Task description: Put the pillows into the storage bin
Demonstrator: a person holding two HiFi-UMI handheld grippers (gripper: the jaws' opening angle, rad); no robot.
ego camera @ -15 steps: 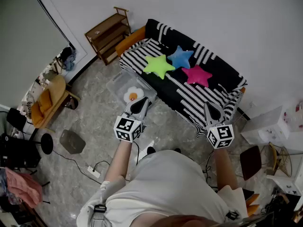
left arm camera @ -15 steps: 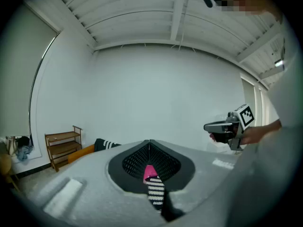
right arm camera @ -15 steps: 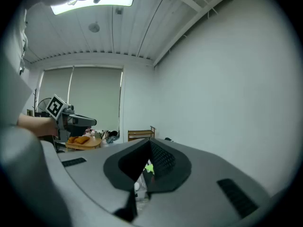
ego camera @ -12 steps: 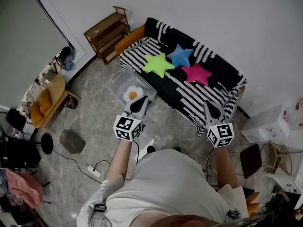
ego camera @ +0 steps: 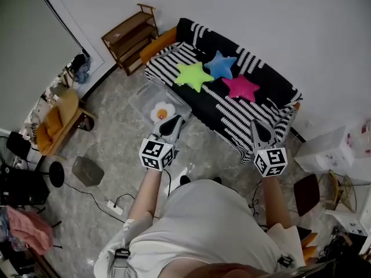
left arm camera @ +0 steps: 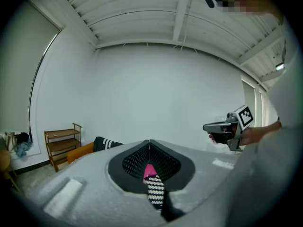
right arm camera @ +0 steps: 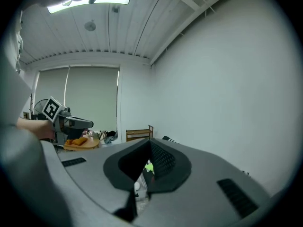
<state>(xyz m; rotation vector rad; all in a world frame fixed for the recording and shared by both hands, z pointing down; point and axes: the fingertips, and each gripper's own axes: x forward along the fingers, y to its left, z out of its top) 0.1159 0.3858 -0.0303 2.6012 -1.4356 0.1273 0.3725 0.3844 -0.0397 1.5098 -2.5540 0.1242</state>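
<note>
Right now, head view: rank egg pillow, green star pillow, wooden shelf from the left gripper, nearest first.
1. Egg pillow, in the storage bin just ahead of the left gripper.
2. Green star pillow, on the sofa.
3. Wooden shelf, farthest, back left.

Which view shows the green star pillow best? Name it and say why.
The head view: the green star pillow lies whole on the striped sofa, beside the blue star pillow. The right gripper view gives only a green sliver past its jaws; the left gripper view shows none of it.
</note>
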